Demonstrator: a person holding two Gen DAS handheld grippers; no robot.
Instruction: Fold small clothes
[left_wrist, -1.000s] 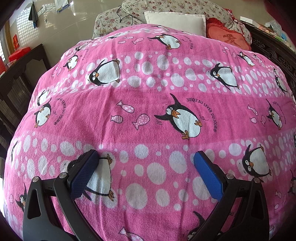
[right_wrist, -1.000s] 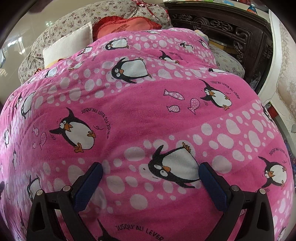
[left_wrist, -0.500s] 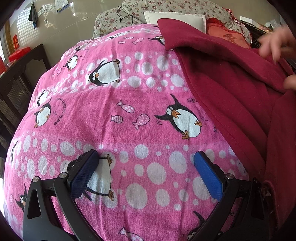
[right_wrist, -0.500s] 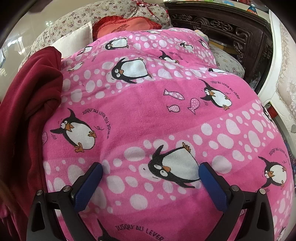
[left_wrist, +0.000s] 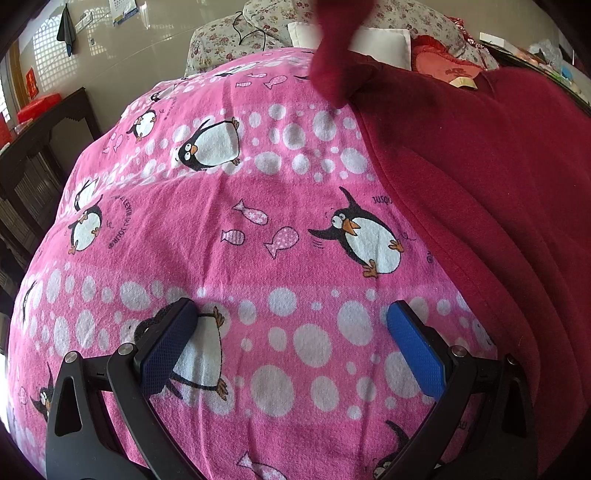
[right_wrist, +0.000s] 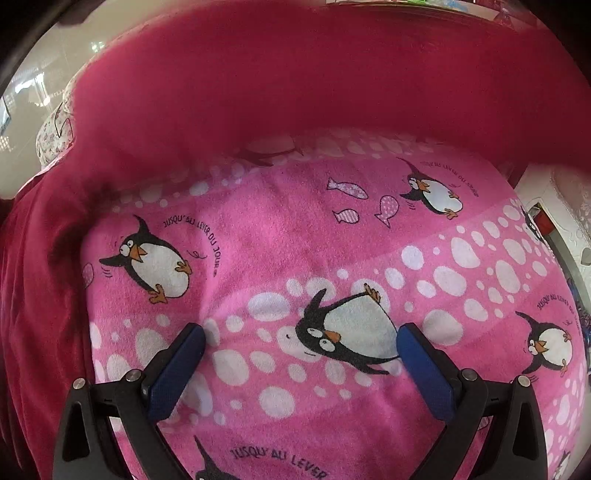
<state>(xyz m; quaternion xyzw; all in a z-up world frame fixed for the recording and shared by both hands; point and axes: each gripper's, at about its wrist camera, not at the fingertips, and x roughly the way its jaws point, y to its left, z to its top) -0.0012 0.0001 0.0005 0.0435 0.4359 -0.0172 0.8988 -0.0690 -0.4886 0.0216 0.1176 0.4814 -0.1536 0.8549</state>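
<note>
A dark red fleece garment (left_wrist: 480, 177) lies spread over the right half of the pink penguin-print blanket (left_wrist: 258, 229) in the left wrist view, with one part of it lifted near the top. In the right wrist view the same garment (right_wrist: 295, 81) arches across the top and down the left side, above the blanket (right_wrist: 295, 240). My left gripper (left_wrist: 291, 332) is open low over the blanket, left of the garment's edge. My right gripper (right_wrist: 301, 354) is open too, with only the blanket between its fingers.
Floral cushions (left_wrist: 258, 33), a white pillow (left_wrist: 384, 40) and a red cushion (left_wrist: 447, 66) sit at the far end of the bed. Dark wooden furniture (left_wrist: 33, 155) stands to the left. A white cabinet edge (right_wrist: 565, 221) shows at the right.
The dark red garment came in over the blanket and has spread further, now covering the top of the right wrist view. A hand seen half a second ago is gone. Both grippers stayed put.
</note>
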